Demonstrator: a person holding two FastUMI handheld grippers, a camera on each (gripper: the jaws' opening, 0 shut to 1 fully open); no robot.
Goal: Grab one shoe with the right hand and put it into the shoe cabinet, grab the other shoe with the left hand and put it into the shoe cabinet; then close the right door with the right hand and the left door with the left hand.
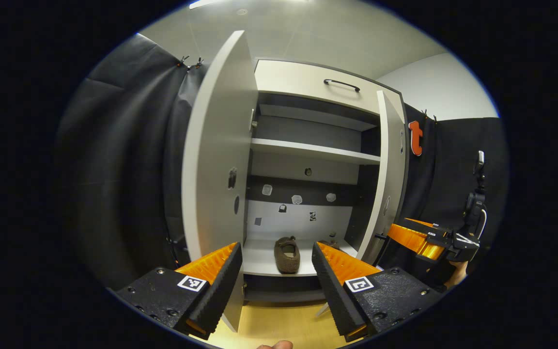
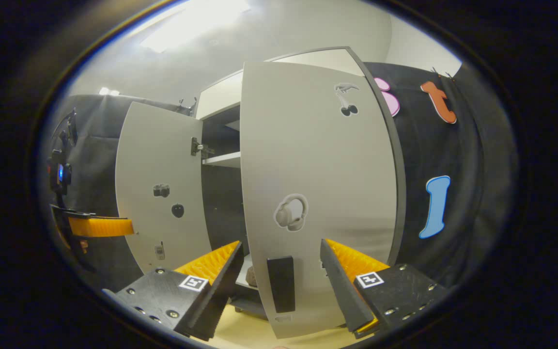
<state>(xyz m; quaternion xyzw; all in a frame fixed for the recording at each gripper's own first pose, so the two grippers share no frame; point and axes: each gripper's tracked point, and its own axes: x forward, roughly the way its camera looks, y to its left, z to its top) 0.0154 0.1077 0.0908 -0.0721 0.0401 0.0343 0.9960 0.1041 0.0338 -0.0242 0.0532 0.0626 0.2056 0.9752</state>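
The left gripper hung wide open and empty before the cabinet, with one brown shoe on the bottom shelf and a second just showing behind its right finger. The right gripper, equally wide and holding nothing, faced the outside of the right door, its fingers either side of the black handle. Both shoes appeared to be stowed, leaving the doors. The risk, on this view: a push off the door's free edge could let the fingers slide across the smooth panel, or the left door might swing into a shoe if one sat too far forward. Pale wood floor lay below, black cloth behind, under a grey ceiling.
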